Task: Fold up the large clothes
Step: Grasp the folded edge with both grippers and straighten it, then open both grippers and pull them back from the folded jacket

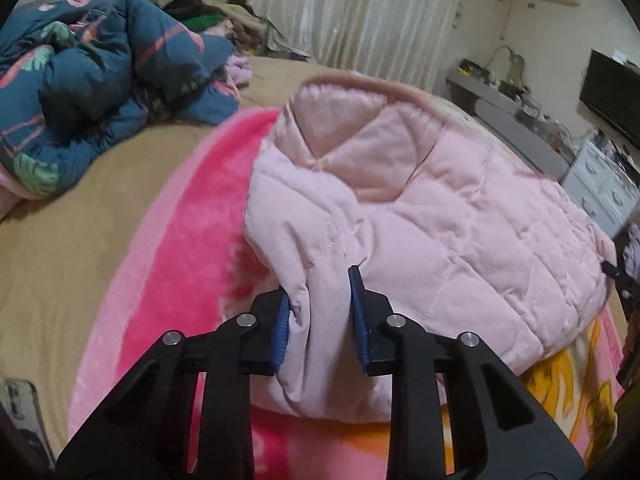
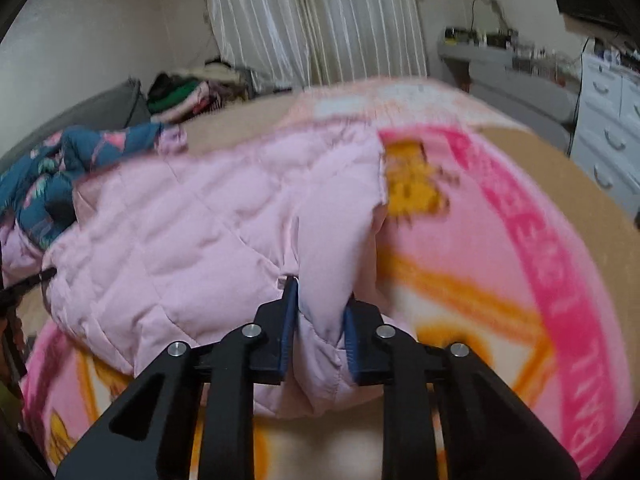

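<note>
A pale pink quilted jacket (image 1: 460, 224) lies on a bright pink blanket (image 1: 168, 264) spread over the bed. In the left wrist view my left gripper (image 1: 320, 284) is shut on the jacket's near left edge, with a fold of fabric bunched between its blue pads (image 1: 282, 332). The right wrist view shows the same jacket (image 2: 192, 232), with my right gripper (image 2: 320, 292) shut on its near right edge and fabric pinched between the pads. The jacket's collar (image 1: 360, 80) points away from me. The right wrist view is blurred.
A crumpled dark blue flowered quilt (image 1: 92, 80) is heaped at the back left of the tan bed sheet (image 1: 52, 240). A pile of clothes (image 2: 188, 92) sits by the curtain. On the right stand a grey desk (image 1: 516, 116), white drawers (image 2: 608, 136) and a dark screen (image 1: 612, 96).
</note>
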A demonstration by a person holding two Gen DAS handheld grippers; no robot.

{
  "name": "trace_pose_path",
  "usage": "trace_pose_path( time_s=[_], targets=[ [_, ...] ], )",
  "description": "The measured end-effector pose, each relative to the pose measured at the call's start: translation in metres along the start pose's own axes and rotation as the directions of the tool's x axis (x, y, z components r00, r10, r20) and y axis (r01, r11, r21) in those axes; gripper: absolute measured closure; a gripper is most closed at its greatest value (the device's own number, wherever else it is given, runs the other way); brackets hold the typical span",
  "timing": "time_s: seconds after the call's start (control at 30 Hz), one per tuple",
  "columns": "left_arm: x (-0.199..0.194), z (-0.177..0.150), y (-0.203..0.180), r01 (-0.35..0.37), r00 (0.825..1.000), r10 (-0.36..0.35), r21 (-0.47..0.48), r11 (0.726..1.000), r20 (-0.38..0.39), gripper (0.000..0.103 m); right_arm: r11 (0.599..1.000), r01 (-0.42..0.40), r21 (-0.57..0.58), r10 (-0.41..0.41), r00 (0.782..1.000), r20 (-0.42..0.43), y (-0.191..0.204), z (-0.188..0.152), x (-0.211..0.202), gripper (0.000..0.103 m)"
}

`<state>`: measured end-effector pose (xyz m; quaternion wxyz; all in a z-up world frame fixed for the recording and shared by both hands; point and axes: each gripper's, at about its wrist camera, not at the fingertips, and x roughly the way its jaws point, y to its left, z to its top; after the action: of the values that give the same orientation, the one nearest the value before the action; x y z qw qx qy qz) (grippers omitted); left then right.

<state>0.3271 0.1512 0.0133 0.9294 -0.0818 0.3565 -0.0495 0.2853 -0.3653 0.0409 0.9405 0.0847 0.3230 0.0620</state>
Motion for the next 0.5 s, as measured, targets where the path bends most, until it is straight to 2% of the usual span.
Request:
trace_pose_path(
  time_s=[0.07, 0.1, 0.2, 0.4, 0.5],
  targets=[
    [0.001, 0.016, -0.001, -0.019, 1.0, 0.019, -0.015, 1.0, 0.011, 0.086, 1.0, 0.01, -0.008, -0.009, 0.999, 0.031, 0.005, 0.022, 0.004, 0.087],
    [0.003, 0.024, -0.002, -0.034, 0.999, 0.034, -0.02, 0.999, 0.016, 0.086, 0.999, 0.039, -0.009, -0.039, 0.998, 0.043, 0.006, 0.033, 0.008, 0.091],
    [0.019, 0.038, 0.0, -0.061, 0.998, 0.06, -0.051, 0.997, -0.017, 0.086, 0.998, 0.033, 0.059, -0.034, 0.999, 0.021, -0.007, 0.045, 0.028, 0.091],
    [0.054, 0.029, 0.003, -0.124, 0.99, 0.121, -0.044, 0.991, -0.074, 0.086, 0.992, 0.111, 0.06, -0.107, 0.992, -0.066, -0.016, 0.026, 0.069, 0.091],
    [0.06, 0.025, 0.007, -0.117, 0.99, 0.112, -0.063, 0.991, -0.086, 0.085, 0.989, 0.122, 0.077, -0.114, 0.988, -0.102, -0.021, 0.016, 0.084, 0.09]
  ],
)
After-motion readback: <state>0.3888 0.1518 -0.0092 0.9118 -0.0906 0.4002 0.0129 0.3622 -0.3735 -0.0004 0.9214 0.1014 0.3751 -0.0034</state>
